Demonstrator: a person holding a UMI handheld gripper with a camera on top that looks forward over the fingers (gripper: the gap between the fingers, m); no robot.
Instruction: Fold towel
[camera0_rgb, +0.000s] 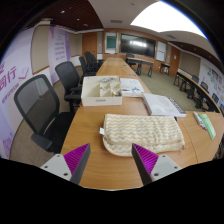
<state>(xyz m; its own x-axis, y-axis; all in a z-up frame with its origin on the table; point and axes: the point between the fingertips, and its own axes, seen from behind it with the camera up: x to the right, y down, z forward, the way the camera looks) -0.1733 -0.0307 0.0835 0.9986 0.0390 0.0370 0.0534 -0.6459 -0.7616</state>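
A cream towel (142, 133) with a wavy knit pattern lies flat on the wooden table (95, 160), just ahead of my fingers and a little to the right. My gripper (111, 160) hovers above the table's near edge with its two purple-padded fingers (76, 160) spread wide apart. Nothing is between them. The towel's near edge lies just beyond the fingertips.
A white open box (101, 91) stands beyond the towel. A flat white booklet (163, 104) lies to its right and a greenish packet (205, 124) at the far right. Black office chairs (40, 105) line the table's left side. More tables stretch behind.
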